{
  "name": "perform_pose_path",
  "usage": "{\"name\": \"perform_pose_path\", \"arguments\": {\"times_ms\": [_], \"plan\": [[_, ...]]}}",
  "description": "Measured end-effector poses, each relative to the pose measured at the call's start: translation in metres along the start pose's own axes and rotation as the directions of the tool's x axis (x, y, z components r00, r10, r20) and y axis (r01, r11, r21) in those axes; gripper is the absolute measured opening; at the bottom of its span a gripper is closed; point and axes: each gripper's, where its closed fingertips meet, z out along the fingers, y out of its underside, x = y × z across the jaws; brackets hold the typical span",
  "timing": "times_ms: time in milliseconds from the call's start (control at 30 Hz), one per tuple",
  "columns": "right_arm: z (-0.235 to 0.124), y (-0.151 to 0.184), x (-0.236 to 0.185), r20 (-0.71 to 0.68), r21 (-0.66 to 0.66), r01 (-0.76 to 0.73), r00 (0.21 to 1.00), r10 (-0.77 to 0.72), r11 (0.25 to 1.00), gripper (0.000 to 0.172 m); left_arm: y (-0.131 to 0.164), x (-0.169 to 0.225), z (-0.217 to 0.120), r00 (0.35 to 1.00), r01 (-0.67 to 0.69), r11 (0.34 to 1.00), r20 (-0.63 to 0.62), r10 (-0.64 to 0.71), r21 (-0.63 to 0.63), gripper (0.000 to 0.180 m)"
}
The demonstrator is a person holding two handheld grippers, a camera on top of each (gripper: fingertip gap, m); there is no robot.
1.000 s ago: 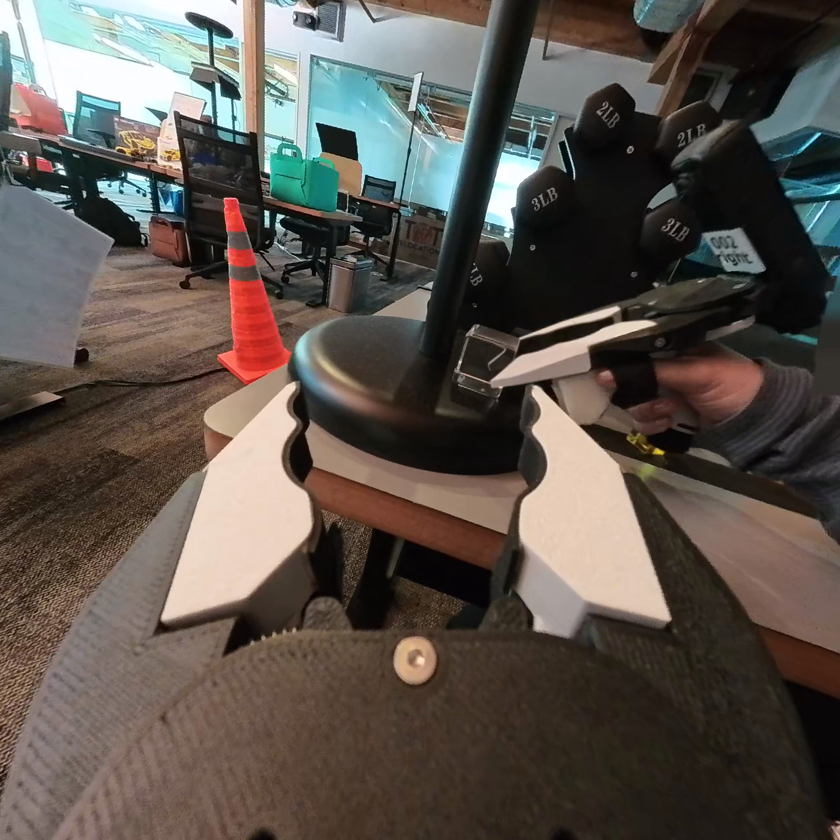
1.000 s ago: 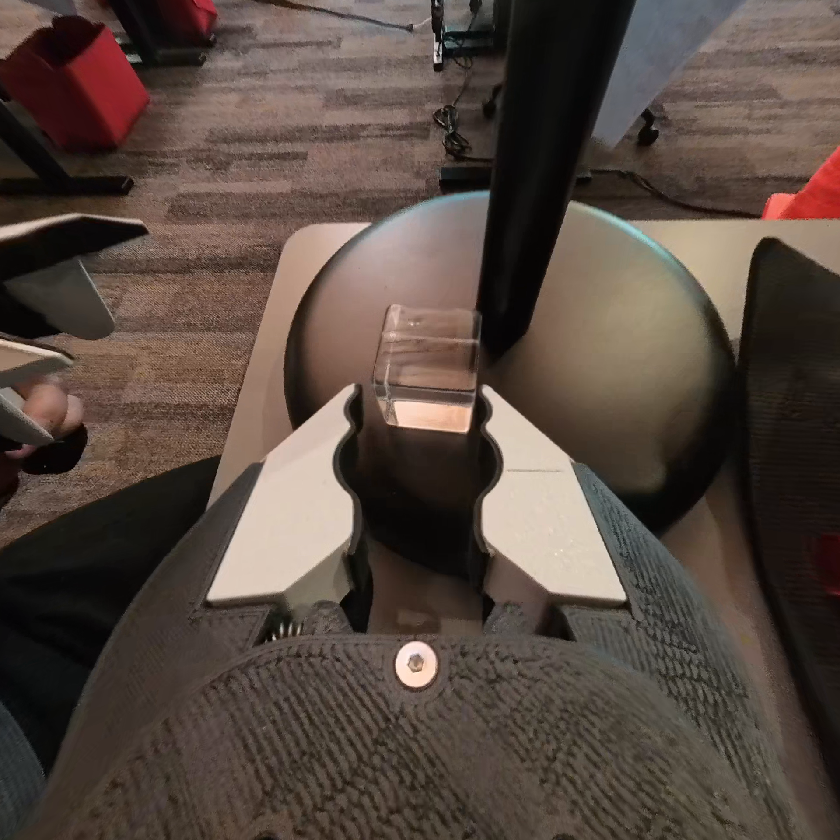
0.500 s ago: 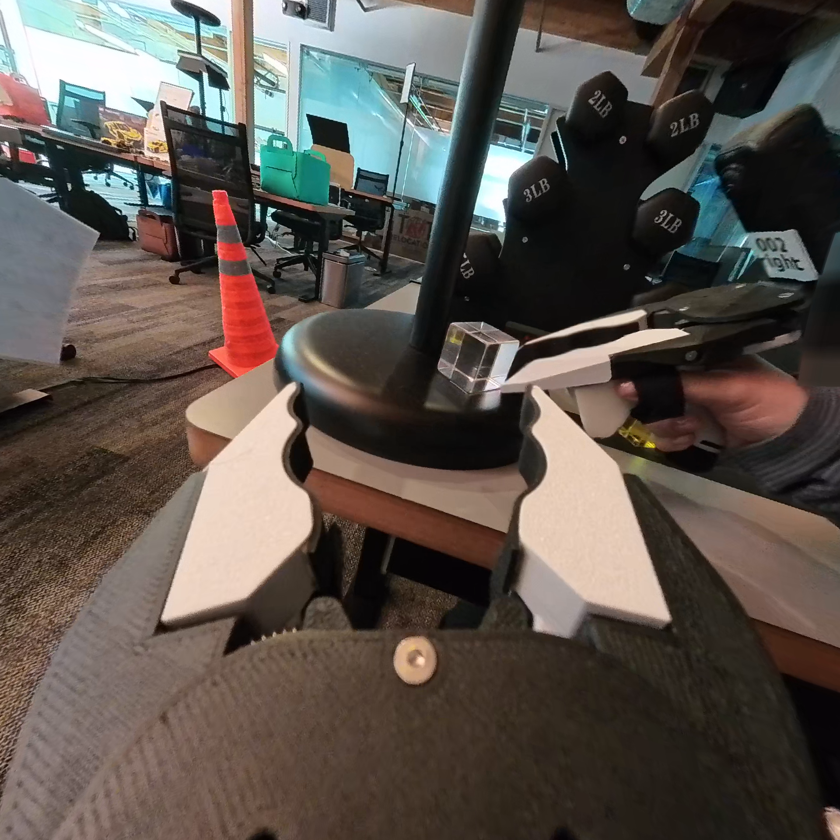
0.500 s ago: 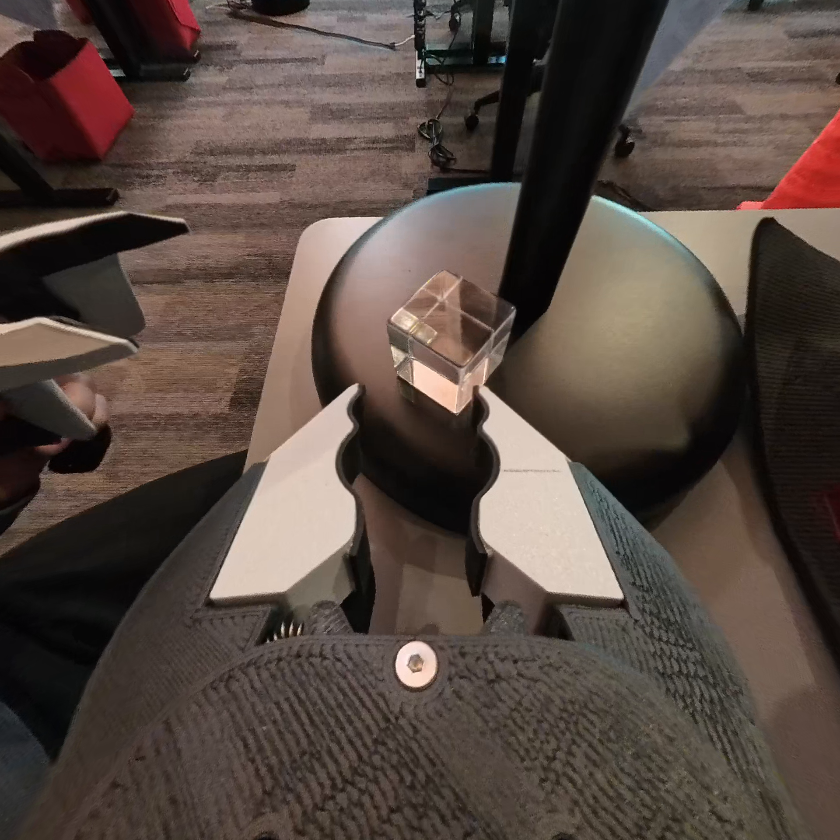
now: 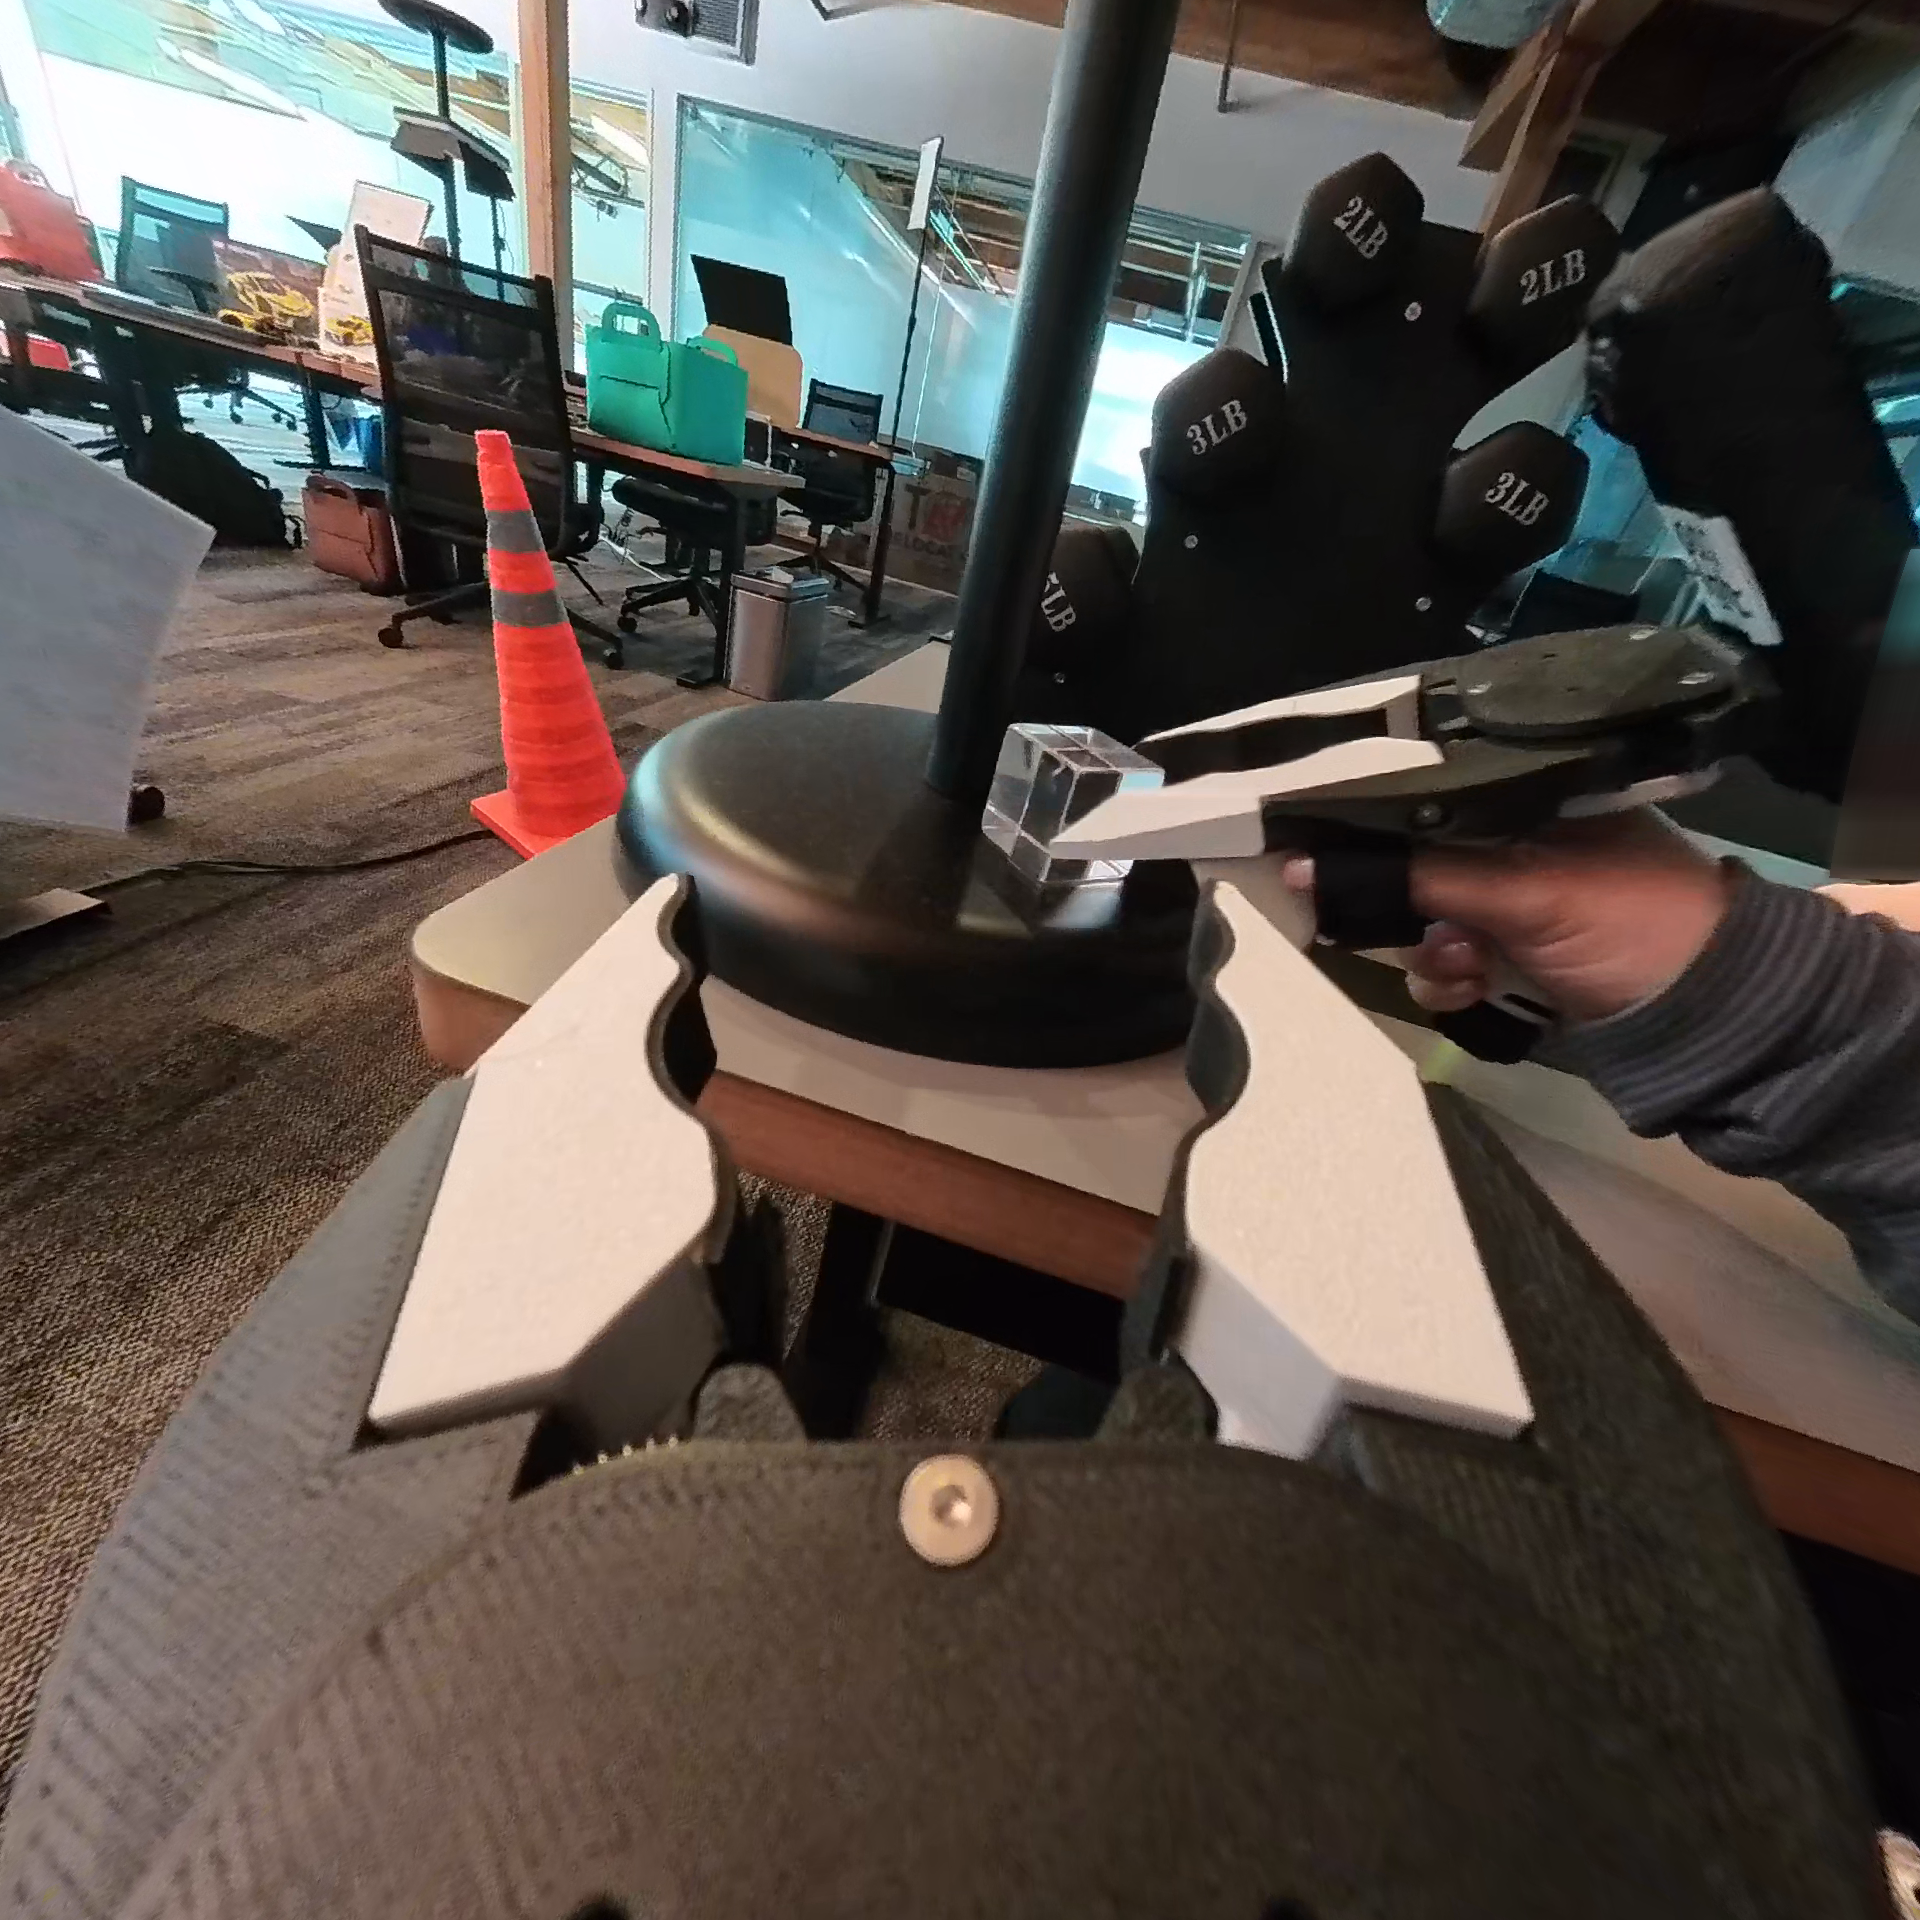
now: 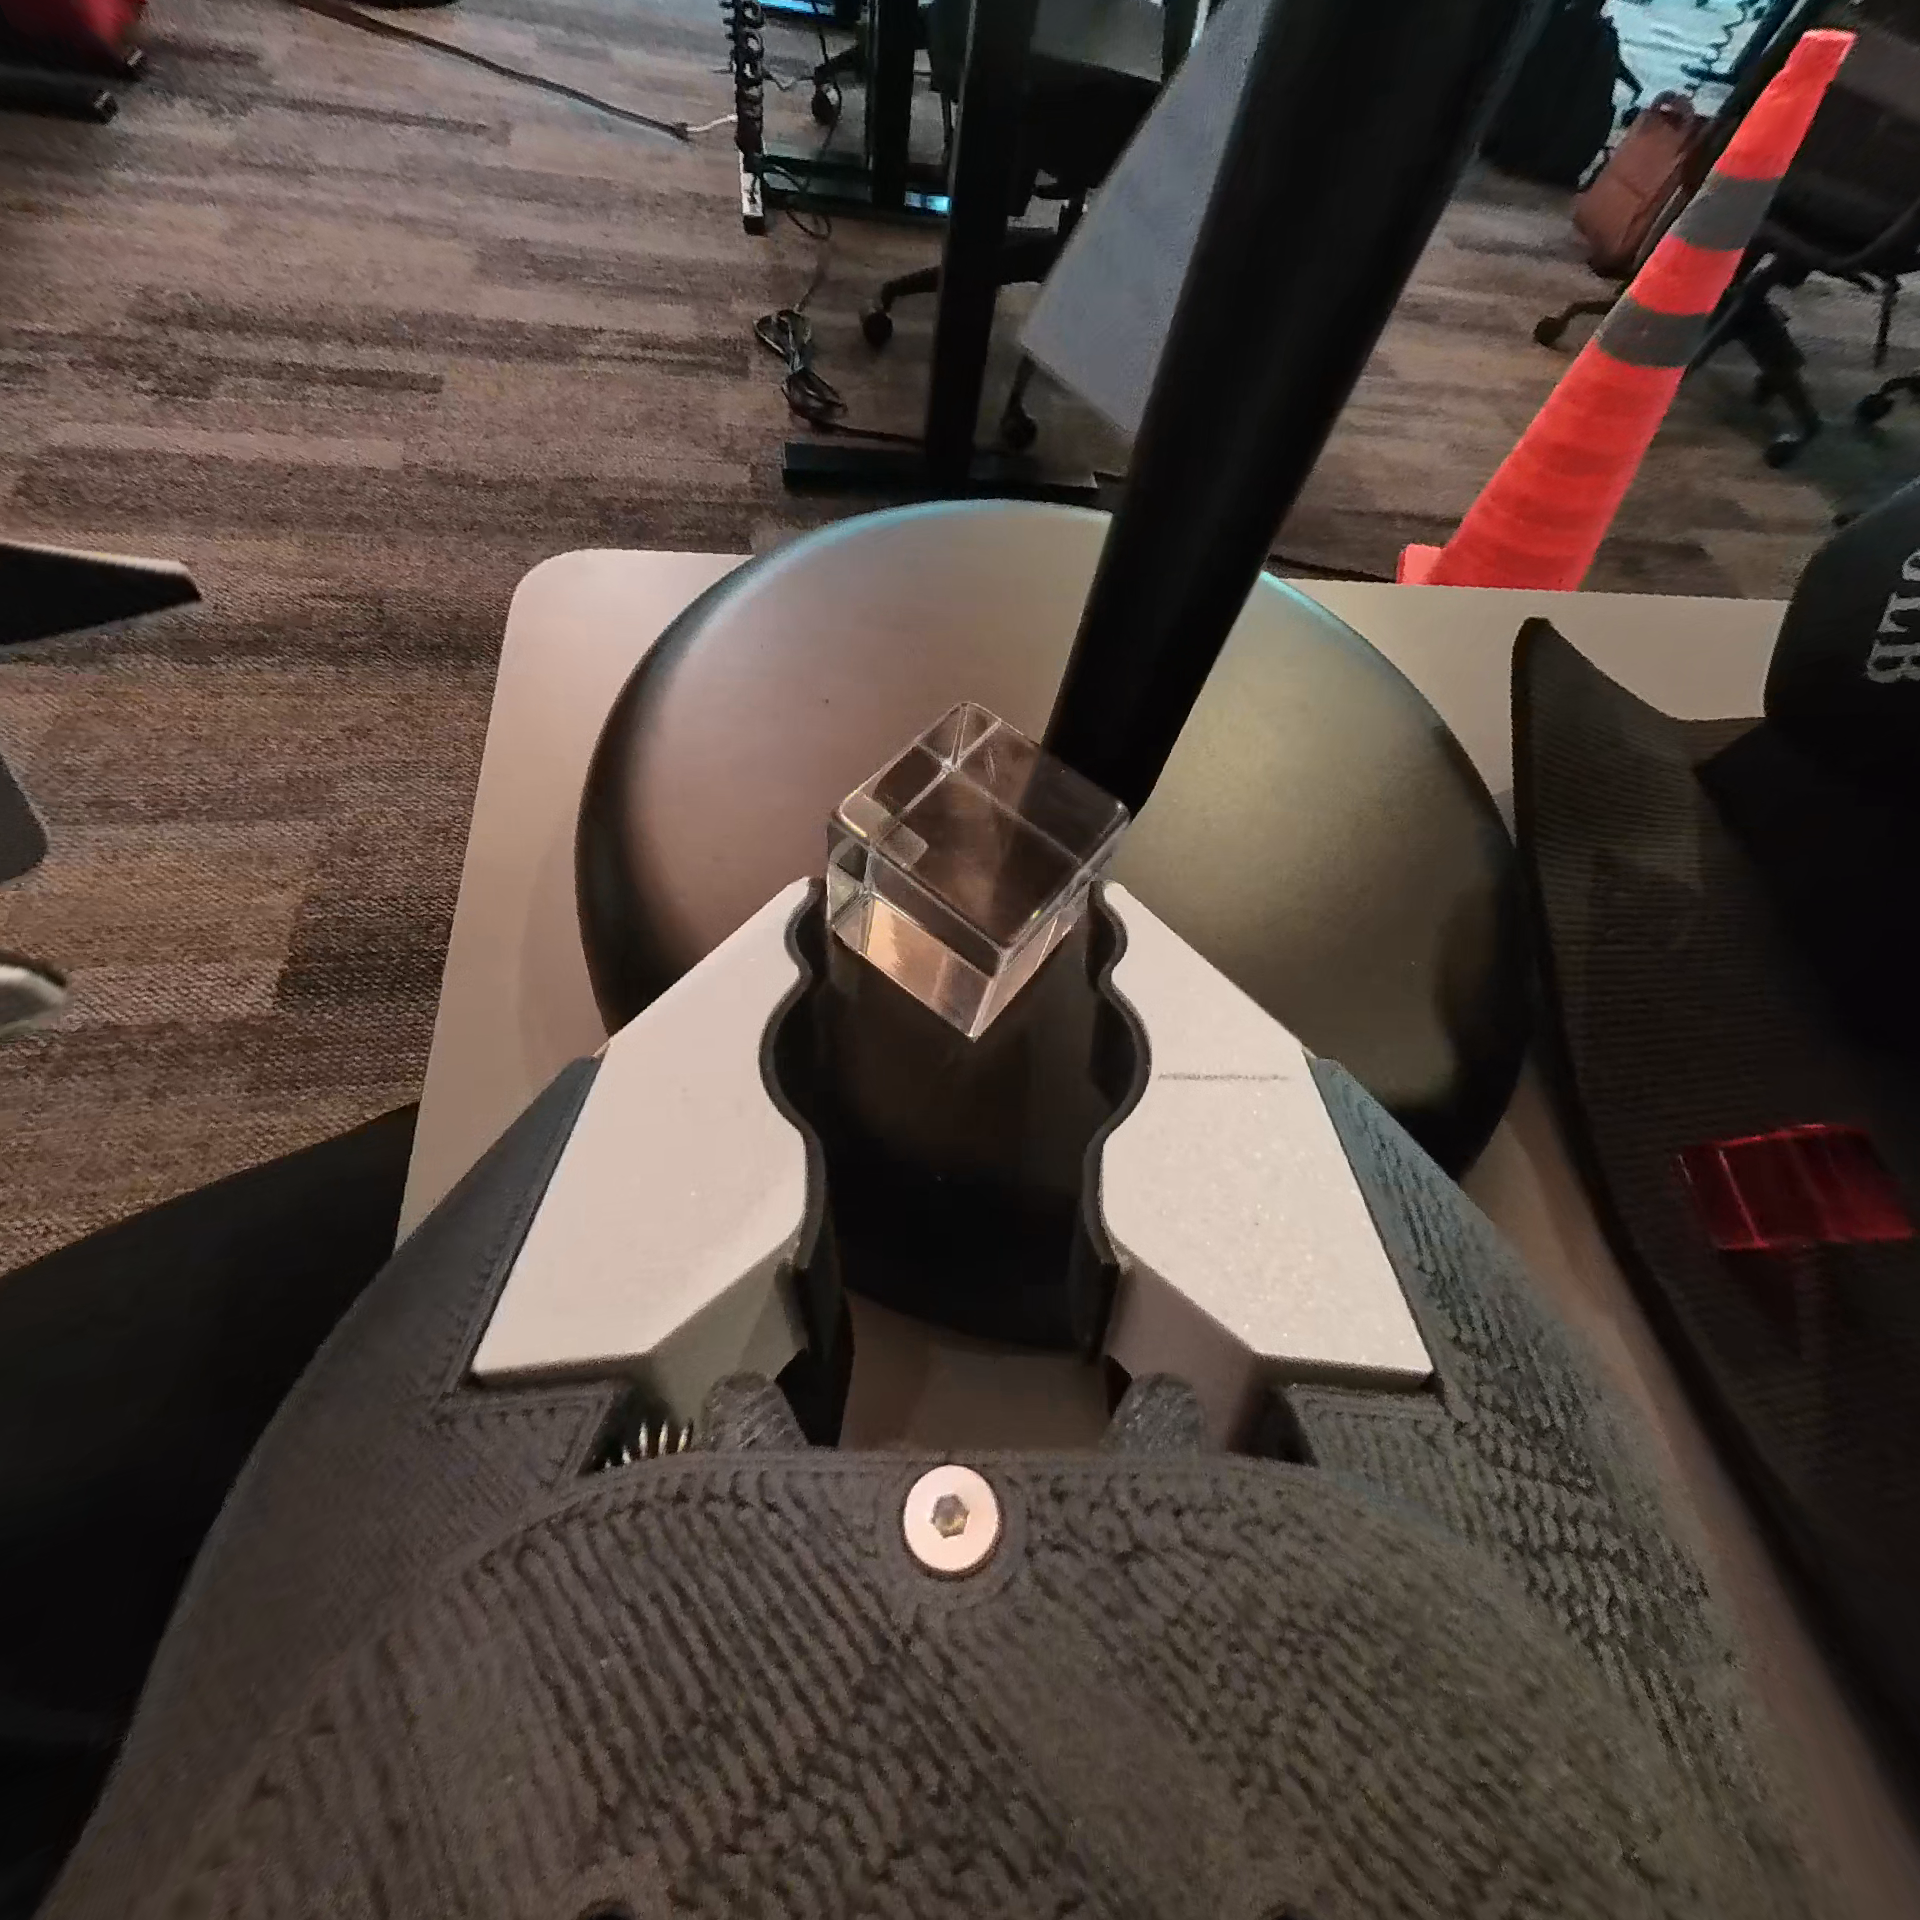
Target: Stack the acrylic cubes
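My right gripper (image 6: 956,914) pinches a tilted clear cube (image 6: 971,868) by the black pole (image 6: 1226,416); only the left view shows my left gripper (image 5: 940,935) wide open, holding nothing.

Pale table (image 5: 940,1117) (wood-edged) bears a black round stand base (image 5: 810,831).

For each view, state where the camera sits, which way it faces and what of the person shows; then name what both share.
Left wrist view: behind the wide-open left tongs, off the table's edge, facing the lamp base; a hand shows.
Right wrist view: above the right tongs, looking down at the clear cube pinched cornerwise at their tips.
Shared: cube, base, pole, orange cone.
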Motion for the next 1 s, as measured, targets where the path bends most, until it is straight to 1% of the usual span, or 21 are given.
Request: {"name": "perform_pose_path", "arguments": {"times_ms": [100, 200, 233, 300, 367, 400, 467, 533, 600, 667, 833, 867, 900, 967, 1000], "plan": [[-0.019, -0.01, 0.0, 0.05, 0.051, -0.011, 0.999, 0.008, 0.999, 0.059, -0.002, -0.002, -0.002, 1.0, -0.003, 1.0, 0.006, 0.003, 0.005, 0.093], [-0.059, -0.02, 0.019, 0.041, 0.127, 0.06, 0.997, -0.066, 0.99, 0.061, -0.005, -0.007, -0.005, 1.0, 0.001, 1.0, 0.015, -0.002, 0.021, 0.093], [-0.072, -0.016, 0.025, 0.055, 0.131, 0.09, 0.994, -0.098, 0.987, 0.06, -0.006, -0.01, -0.007, 1.0, 0.005, 1.0, 0.019, -0.005, 0.026, 0.093], [-0.093, 0.005, 0.031, 0.151, 0.107, 0.135, 0.977, -0.151, 0.985, 0.058, -0.007, -0.015, -0.008, 1.0, 0.016, 0.999, 0.025, -0.017, 0.033, 0.092], [-0.107, 0.034, 0.034, 0.257, 0.038, 0.199, 0.945, -0.202, 0.979, 0.061, -0.007, -0.017, -0.008, 0.999, 0.031, 0.999, 0.017, -0.032, 0.04, 0.093], [-0.112, 0.047, 0.037, 0.279, 0.0, 0.233, 0.934, -0.224, 0.972, 0.062, -0.007, -0.017, -0.008, 0.999, 0.039, 0.998, 0.005, -0.039, 0.044, 0.094], [-0.117, 0.068, 0.045, 0.31, -0.062, 0.267, 0.921, -0.236, 0.962, 0.062, -0.006, -0.016, -0.007, 0.999, 0.044, 0.998, -0.005, -0.044, 0.046, 0.094], [-0.118, 0.082, 0.05, 0.346, -0.116, 0.23, 0.921, -0.177, 0.966, 0.062, -0.005, -0.015, -0.007, 0.999, 0.035, 0.998, -0.003, -0.035, 0.042, 0.094], [-0.119, 0.09, 0.055, 0.374, -0.148, 0.187, 0.919, -0.12, 0.971, 0.059, -0.004, -0.016, -0.007, 0.999, 0.032, 0.999, -0.001, -0.032, 0.038, 0.094], [-0.118, 0.099, 0.062, 0.377, -0.184, 0.168, 0.922, -0.089, 0.969, 0.049, -0.003, -0.017, -0.007, 0.999, 0.041, 0.999, -0.004, -0.04, 0.034, 0.094], [-0.115, 0.122, 0.069, 0.381, -0.271, 0.196, 0.921, -0.082, 0.942, 0.044, -0.003, -0.021, -0.007, 0.999, 0.051, 0.998, -0.001, -0.051, 0.034, 0.094], [-0.115, 0.124, 0.071, 0.387, -0.286, 0.206, 0.918, -0.084, 0.936, 0.038, -0.003, -0.022, -0.007, 0.999, 0.052, 0.998, 0.0, -0.052, 0.035, 0.094], [-0.115, 0.125, 0.071, 0.394, -0.295, 0.217, 0.915, -0.088, 0.931, 0.025, -0.003, -0.022, -0.007, 0.999, 0.054, 0.998, 0.001, -0.054, 0.036, 0.094], [-0.113, 0.118, 0.071, 0.404, -0.298, 0.231, 0.91, -0.097, 0.926, 0.025, -0.003, -0.023, -0.006, 0.998, 0.059, 0.998, 0.001, -0.059, 0.037, 0.093], [-0.11, 0.108, 0.069, 0.41, -0.279, 0.24, 0.906, -0.111, 0.93, 0.025, -0.002, -0.023, -0.005, 0.998, 0.062, 0.997, -0.001, -0.062, 0.038, 0.093]]}}
